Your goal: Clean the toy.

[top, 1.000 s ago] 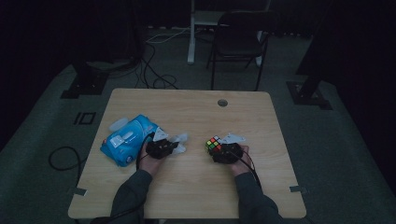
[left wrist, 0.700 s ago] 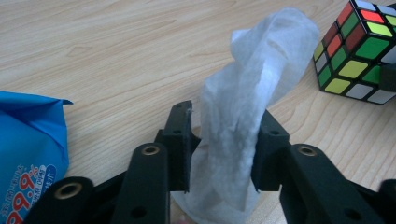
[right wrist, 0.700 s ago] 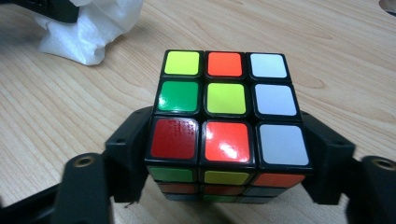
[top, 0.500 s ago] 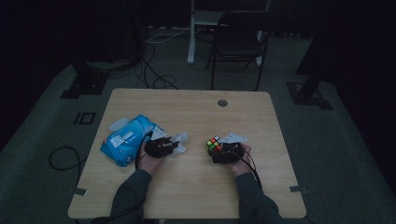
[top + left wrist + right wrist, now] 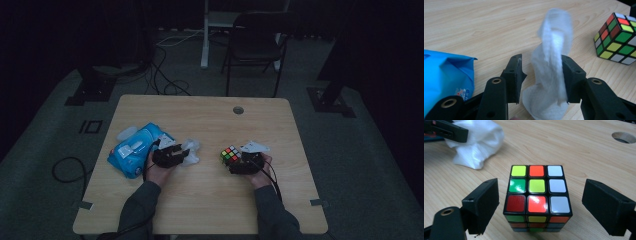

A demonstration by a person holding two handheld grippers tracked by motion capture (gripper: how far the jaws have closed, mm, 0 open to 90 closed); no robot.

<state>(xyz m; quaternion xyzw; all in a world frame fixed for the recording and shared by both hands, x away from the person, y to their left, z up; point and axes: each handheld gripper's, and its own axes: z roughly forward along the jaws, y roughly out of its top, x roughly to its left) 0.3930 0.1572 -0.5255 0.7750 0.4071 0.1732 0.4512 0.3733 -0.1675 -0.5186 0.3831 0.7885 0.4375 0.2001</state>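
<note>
A crumpled white wipe stands on the wooden table between the jaws of my left gripper. It leans on the right jaw, with a gap to the left jaw. These jaws have just been opening. A scrambled Rubik's cube rests on the table between the jaws of my right gripper, with a gap on each side. Those jaws have also just been opening. In the high view the left gripper sits by the wipe, and the right gripper by the cube.
A blue wipe pack lies left of the left gripper, also the blue pack in the left gripper view. The table has a cable hole at its far edge. A chair stands beyond the table.
</note>
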